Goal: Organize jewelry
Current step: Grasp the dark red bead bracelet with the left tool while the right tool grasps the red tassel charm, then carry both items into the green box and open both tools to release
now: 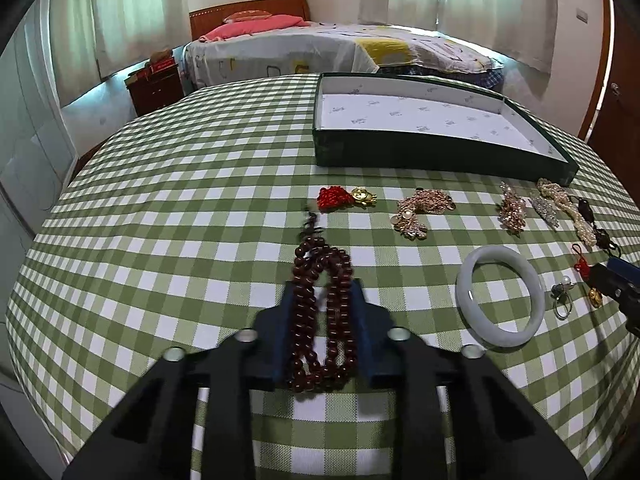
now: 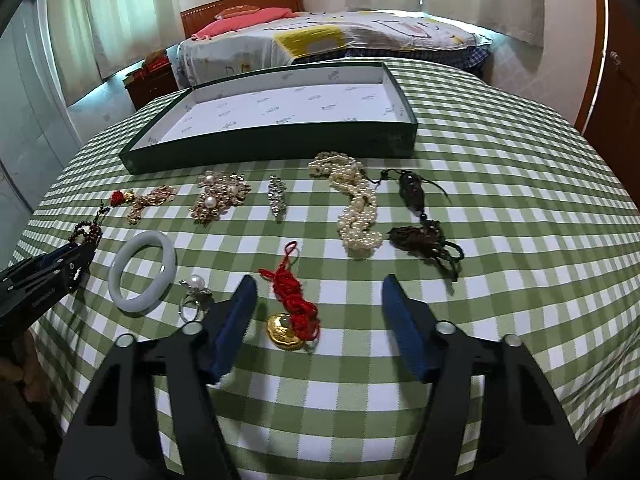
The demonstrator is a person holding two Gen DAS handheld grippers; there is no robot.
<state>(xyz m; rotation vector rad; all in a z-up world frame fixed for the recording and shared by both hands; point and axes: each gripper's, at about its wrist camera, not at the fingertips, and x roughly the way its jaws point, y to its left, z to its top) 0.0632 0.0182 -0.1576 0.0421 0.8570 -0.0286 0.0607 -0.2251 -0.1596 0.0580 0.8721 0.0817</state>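
My left gripper is shut on a dark red bead string, whose loops run between the blue pads above the green checked cloth. My right gripper is open, its fingers on either side of a red knotted cord with a gold charm lying on the cloth. A shallow dark green box with a white printed lining stands at the back; it also shows in the right wrist view and holds nothing.
On the cloth lie a pale jade bangle, a pearl ring, a pearl necklace, gold brooches, a silver clip, dark tassel cords and a red-and-gold charm. A bed stands behind the table.
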